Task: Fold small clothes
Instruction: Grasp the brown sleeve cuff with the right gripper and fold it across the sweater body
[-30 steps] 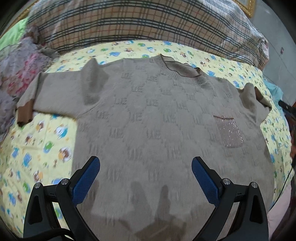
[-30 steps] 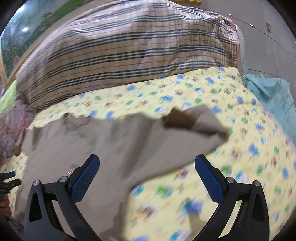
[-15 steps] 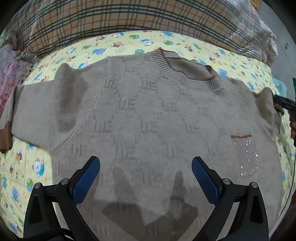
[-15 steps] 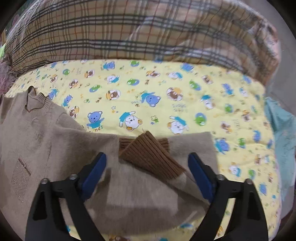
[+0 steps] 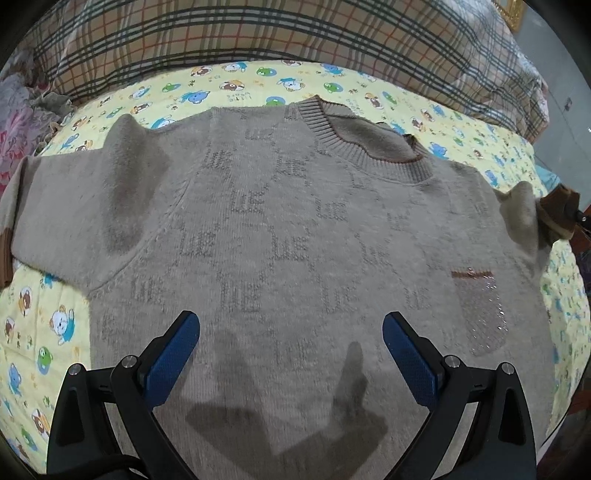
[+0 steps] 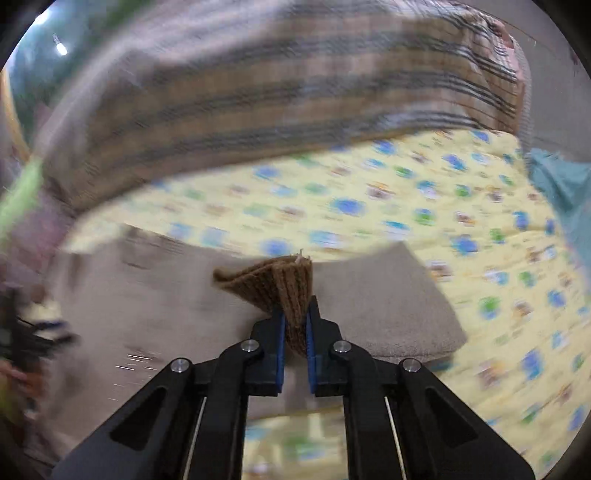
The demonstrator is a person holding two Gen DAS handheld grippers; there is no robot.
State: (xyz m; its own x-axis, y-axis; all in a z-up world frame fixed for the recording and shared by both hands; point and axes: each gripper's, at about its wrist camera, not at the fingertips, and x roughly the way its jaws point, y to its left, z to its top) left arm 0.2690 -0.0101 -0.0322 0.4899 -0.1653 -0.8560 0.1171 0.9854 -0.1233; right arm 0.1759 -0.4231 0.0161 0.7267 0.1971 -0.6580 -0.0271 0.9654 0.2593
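A small beige knit sweater lies flat, front up, on a yellow cartoon-print sheet, neck away from me. It has a sparkly chest pocket. My left gripper is open and empty, hovering over the sweater's lower body. My right gripper is shut on the brown ribbed cuff of the sweater's right sleeve and holds it lifted; the cuff also shows at the right edge of the left wrist view. The left sleeve's brown cuff lies at the left edge.
A plaid blanket is heaped along the far side of the bed. Pink floral fabric lies at the far left. Teal cloth lies at the right, past the sheet's edge. The right wrist view is motion-blurred.
My right gripper closed on the right sleeve's brown cuff and lifted it. My left gripper stayed open and shifted slightly over the sweater's body.
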